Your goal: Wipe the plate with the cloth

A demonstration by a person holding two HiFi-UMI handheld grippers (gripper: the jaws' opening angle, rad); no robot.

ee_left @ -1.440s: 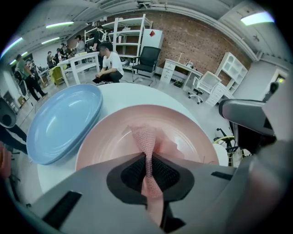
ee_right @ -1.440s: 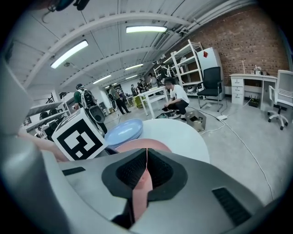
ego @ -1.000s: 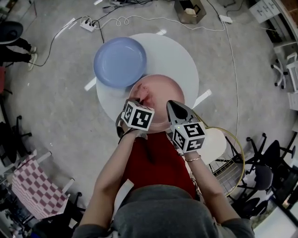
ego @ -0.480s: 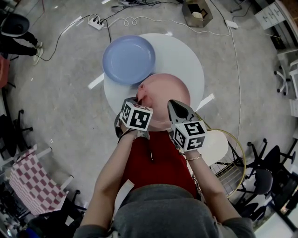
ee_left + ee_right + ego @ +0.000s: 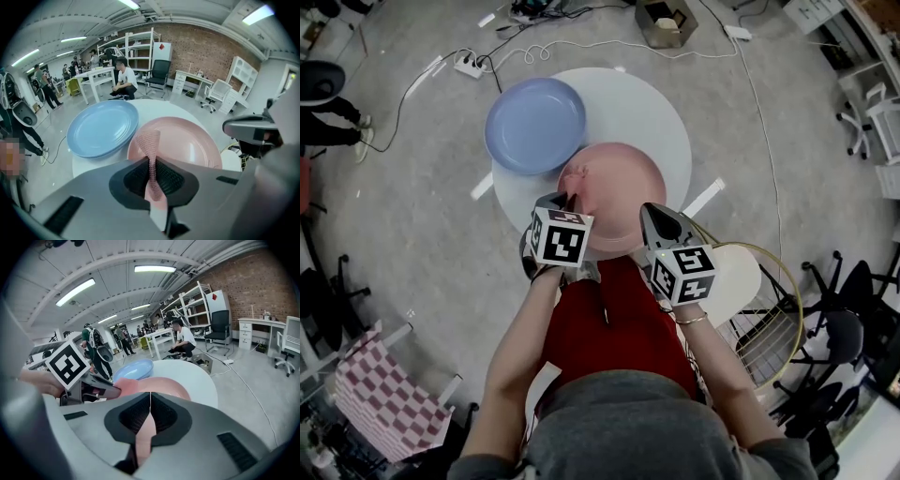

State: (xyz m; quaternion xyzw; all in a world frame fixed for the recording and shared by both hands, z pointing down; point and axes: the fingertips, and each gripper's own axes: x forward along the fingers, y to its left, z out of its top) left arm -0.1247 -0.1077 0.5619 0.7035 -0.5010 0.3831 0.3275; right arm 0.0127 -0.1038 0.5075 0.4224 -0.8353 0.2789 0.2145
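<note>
A pink plate [image 5: 623, 183] lies on the near side of a round white table [image 5: 647, 103]. My left gripper [image 5: 565, 199] is shut on a pink mesh cloth [image 5: 578, 178], which sticks out of the jaws over the plate's left part. In the left gripper view the cloth [image 5: 149, 140] rises from the left gripper [image 5: 151, 161] above the pink plate [image 5: 187, 145]. My right gripper [image 5: 649, 211] is at the plate's near right rim. In the right gripper view, the right gripper [image 5: 150, 394] is shut on that rim of the pink plate [image 5: 164, 387].
A blue plate [image 5: 534, 125] sits on the table's far left, touching the pink one. A wire-framed round stand [image 5: 759, 300] stands at the right. Cables and a power strip [image 5: 471, 66] lie on the floor beyond, and chairs ring the room's edges.
My left gripper has shifted slightly left with the cloth over the pink plate. The right gripper has stayed at the plate's rim.
</note>
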